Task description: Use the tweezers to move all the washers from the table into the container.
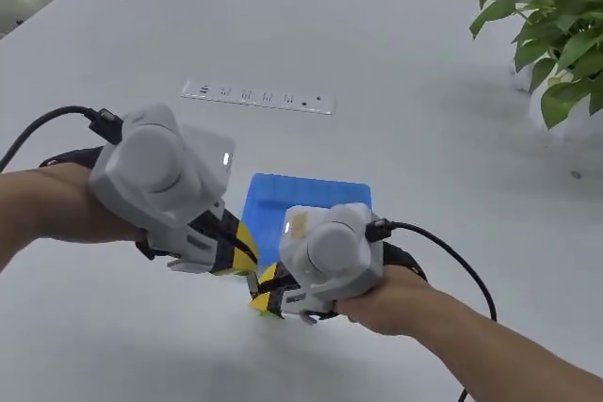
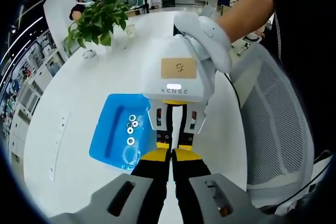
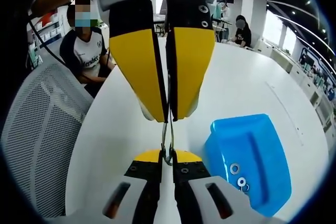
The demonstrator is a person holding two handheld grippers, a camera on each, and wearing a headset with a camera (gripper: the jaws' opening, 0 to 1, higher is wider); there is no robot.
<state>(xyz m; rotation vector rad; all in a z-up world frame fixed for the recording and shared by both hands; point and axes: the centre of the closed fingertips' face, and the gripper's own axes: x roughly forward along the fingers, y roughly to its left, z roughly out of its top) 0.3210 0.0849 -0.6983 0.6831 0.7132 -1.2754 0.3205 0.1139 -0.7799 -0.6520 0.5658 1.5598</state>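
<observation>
1. The left tool (image 3: 168, 116) is pressing its broad yellow jaws together on the thin metal tweezers (image 3: 167, 136), pinching them along the legs.
2. The right tool (image 3: 168, 157) is meeting it nose to nose. Its jaws are pressed together too and, as far as I can judge, are nipping the tweezers' other end.
3. The blue plastic container (image 1: 311, 197) is sitting on the white table (image 1: 424, 138), just beside the two tools at about 1 o'clock from where they are meeting. The small metal ring washers (image 2: 131, 126) I can make out are lying inside it.
4. With both tools holding one slim piece of metal, I am expecting trouble at the hand-over. If one lets go before the other is holding squarely, the tweezers are likely to swivel or drop onto the table.
5. If the hands are pulling apart while both are clamping, the legs risk bending.
6. A grip squeezing the legs fully closed is leaving no spring for picking up a washer.
7. The container is close enough that a careless swing risks knocking it and spilling the washers.
</observation>
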